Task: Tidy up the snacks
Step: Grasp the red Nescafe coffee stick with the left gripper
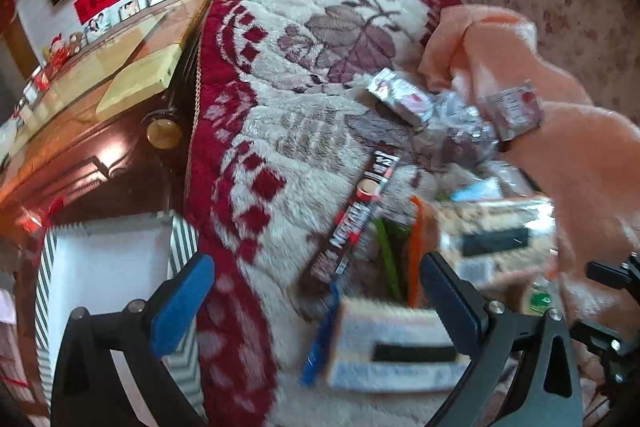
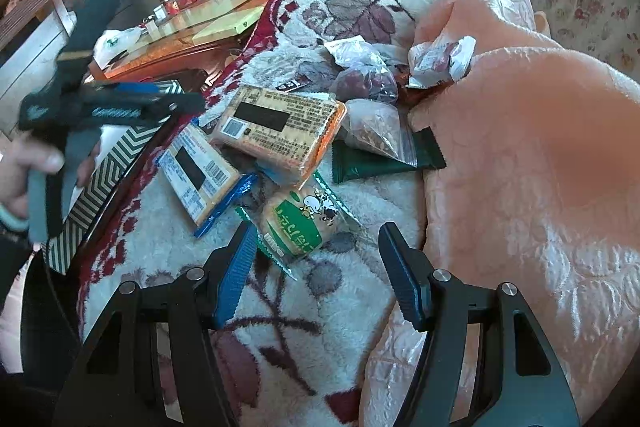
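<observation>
Snacks lie heaped on a flowered plush rug. My right gripper is open just over a green-labelled bread packet, and its pads are clear of it. Beyond lie a blue-edged cracker pack, an orange-edged cracker pack, a dark green packet and bags of nuts and dates. My left gripper is open with nothing held, above the blurred blue-edged pack and a coffee stick. A white box with chevron-striped walls stands at its left.
A pink blanket covers the right side, with small white packets on its fold. A glass-topped wooden table runs along the rug's left edge. A hand holds my left gripper over the striped box.
</observation>
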Motion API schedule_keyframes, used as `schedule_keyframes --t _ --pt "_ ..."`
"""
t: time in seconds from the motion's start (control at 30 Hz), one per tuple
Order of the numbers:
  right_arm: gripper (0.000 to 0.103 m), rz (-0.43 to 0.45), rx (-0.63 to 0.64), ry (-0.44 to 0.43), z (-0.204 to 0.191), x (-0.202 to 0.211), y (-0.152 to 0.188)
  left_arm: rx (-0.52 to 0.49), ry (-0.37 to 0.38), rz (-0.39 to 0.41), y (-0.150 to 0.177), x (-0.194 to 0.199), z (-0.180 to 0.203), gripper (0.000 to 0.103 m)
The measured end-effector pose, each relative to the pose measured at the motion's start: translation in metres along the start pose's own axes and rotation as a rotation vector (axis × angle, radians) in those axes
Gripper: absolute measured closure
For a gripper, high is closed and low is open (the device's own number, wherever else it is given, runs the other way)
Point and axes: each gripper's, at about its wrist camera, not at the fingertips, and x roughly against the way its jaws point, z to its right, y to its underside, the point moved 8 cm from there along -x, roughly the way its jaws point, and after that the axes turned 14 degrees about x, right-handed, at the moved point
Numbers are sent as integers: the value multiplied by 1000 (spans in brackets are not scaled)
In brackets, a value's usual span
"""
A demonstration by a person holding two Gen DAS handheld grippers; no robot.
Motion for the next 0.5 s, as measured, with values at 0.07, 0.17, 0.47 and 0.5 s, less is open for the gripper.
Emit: schedule_keyframes --t 0.07,0.17,0.47,0.5 --pt "40 -11 -5 -5 1 -3 1 -21 -11 -23 -6 -13 1 0" --pt "40 -26 -14 -13 2 -7 4 -35 -5 -71 -9 -32 3 6" --pt "40 -54 -51 -33 8 -14 8 -75 57 -168 -10 -64 22 12" --pt "40 -57 -54 -35 8 -16 8 -75 69 -178 -10 -66 24 15"
